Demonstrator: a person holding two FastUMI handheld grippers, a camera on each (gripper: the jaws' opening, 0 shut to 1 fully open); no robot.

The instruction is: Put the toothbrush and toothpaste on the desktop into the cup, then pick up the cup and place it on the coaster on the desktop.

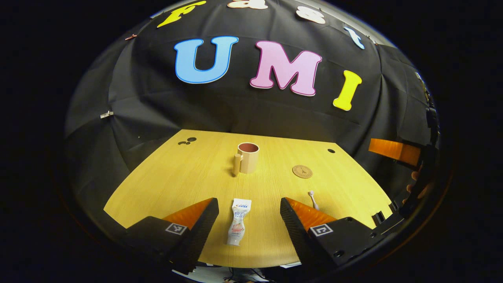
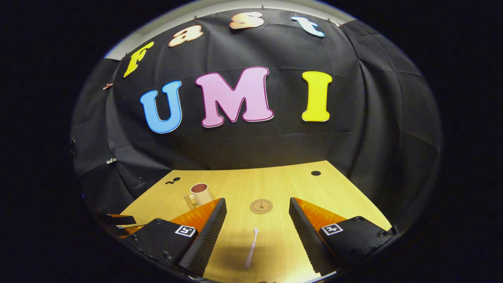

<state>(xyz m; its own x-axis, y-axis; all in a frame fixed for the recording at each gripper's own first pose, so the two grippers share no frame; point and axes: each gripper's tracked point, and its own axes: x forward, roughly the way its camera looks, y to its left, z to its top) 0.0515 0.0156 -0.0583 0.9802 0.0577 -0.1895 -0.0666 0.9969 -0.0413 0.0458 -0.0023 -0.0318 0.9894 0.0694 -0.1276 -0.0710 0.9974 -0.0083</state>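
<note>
A white toothpaste tube (image 1: 238, 222) lies flat on the wooden desktop (image 1: 188, 181), between the fingers of my open left gripper (image 1: 248, 210), which hovers above it. Farther back stands a tan cup (image 1: 246, 157) with its handle to the left. The round brown coaster (image 1: 302, 171) lies to the cup's right. A white toothbrush (image 1: 313, 199) pokes out past my left gripper's right finger. In the right gripper view the toothbrush (image 2: 252, 247) lies lengthwise between the fingers of my open right gripper (image 2: 257, 214). Beyond it are the coaster (image 2: 261, 206) and, to the left, the cup (image 2: 200, 193).
The desktop's far edge meets the black cloth wall. Small dark holes mark the far left corner (image 1: 187, 140) and far right corner (image 1: 331, 150). The other gripper (image 1: 393, 151) and a hand show at the right edge of the left gripper view.
</note>
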